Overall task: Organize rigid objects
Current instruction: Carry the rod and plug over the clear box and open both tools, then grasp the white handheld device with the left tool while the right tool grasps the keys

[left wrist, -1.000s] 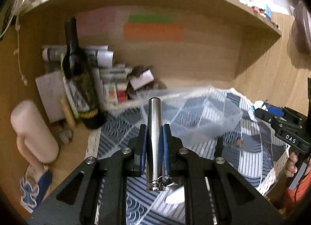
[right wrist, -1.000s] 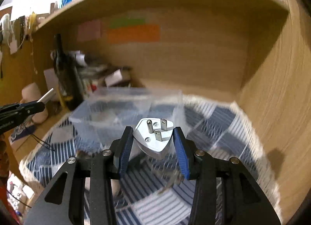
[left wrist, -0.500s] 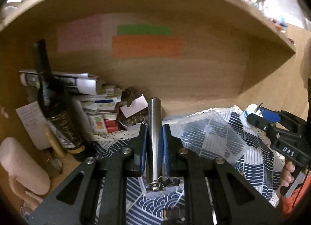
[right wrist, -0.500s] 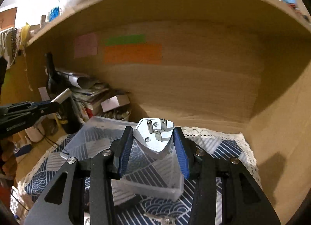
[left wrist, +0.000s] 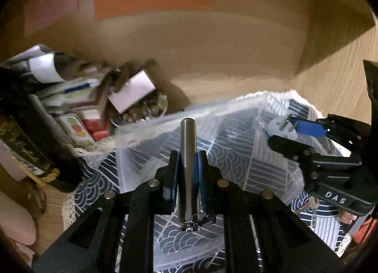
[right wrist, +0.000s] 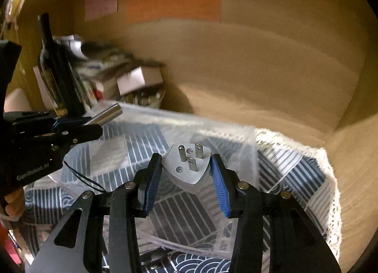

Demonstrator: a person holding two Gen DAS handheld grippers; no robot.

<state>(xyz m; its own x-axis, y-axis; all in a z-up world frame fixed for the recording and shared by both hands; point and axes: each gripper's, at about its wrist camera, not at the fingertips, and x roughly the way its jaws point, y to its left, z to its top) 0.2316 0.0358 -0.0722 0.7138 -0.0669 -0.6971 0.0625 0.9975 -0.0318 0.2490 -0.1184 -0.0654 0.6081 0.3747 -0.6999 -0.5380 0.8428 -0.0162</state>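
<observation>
Two grippers over the clear plastic bin (right wrist: 141, 136): left gripper (left wrist: 187, 162) pinching a metal cylinder (left wrist: 188, 155), right gripper (right wrist: 186, 174) pinching a three-pin plug (right wrist: 186, 166).

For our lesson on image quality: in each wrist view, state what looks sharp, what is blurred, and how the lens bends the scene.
Left wrist view: metal cylinder in the left gripper sharp; clutter pile and clear plastic box smeared.
Right wrist view: plug adapter in the right gripper crisp; wine bottle soft; fisheye curves the wooden back wall, corners dark.
</observation>
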